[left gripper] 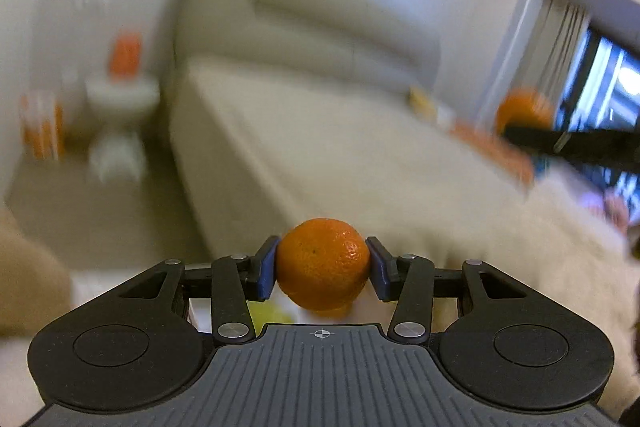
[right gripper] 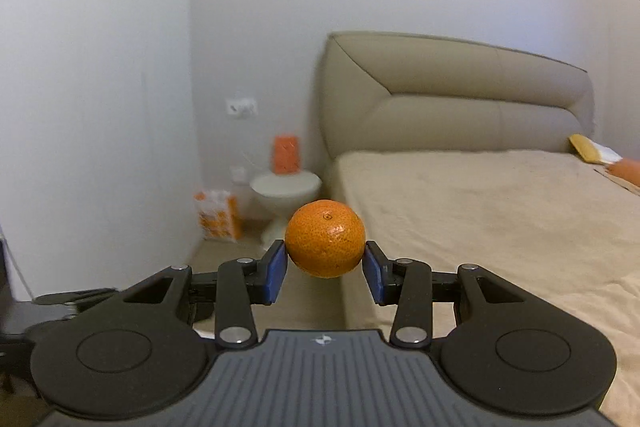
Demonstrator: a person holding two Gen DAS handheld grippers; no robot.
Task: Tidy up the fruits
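- In the left wrist view we see the left gripper pinching an orange mandarin between its blue pads, at the lower middle of the frame; one pad presses each side of the fruit.
- Behind it a beige bed with a padded headboard runs across the frame, badly blurred.
- At the right edge of that view a dark gripper reaches in with a second orange fruit at its tip; it is probably the right one, though the blur keeps us from being sure.
- In the right wrist view the right gripper clamps its own mandarin between blue pads, centred a little below the middle of the frame.
- Beyond, at centre left, a small white round table carries an orange container, with an orange-and-white bag on the floor beside it.
- The bed fills the right half, its headboard against the white wall.
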